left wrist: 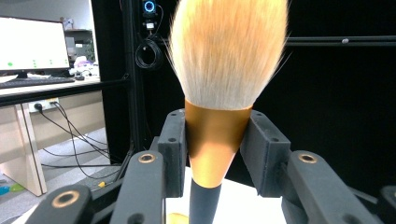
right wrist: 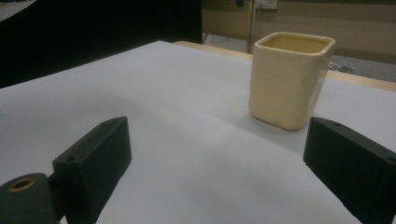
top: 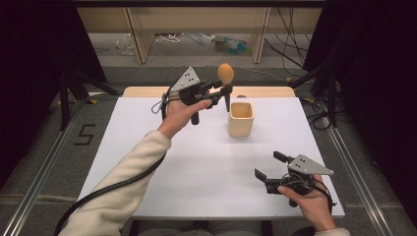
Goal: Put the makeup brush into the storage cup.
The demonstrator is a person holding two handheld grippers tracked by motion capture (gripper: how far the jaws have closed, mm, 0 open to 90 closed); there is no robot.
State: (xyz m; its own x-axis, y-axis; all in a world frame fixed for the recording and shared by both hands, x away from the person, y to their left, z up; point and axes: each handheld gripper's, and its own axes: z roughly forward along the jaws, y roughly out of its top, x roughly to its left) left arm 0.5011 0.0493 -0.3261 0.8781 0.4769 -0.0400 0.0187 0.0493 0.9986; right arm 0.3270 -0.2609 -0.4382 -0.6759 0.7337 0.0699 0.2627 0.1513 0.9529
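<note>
I see left tool (left wrist: pixel 212 154) clamped on brush (left wrist: pixel 224 60), upright, above cup (top: pixel 241 119) | right tool (top: pixel 273 165) released, low over worktop (top: pixel 196 162), near cup

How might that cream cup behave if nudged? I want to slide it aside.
The cup looks squat, with a flat base on the table, so it would probably slide, not tip. Its glossy, ceramic-looking walls may be slippery and chip if knocked.

Cup (top: pixel 241 118) on table (top: pixel 196 167), brush (top: pixel 225 81) above and behind it.
</note>
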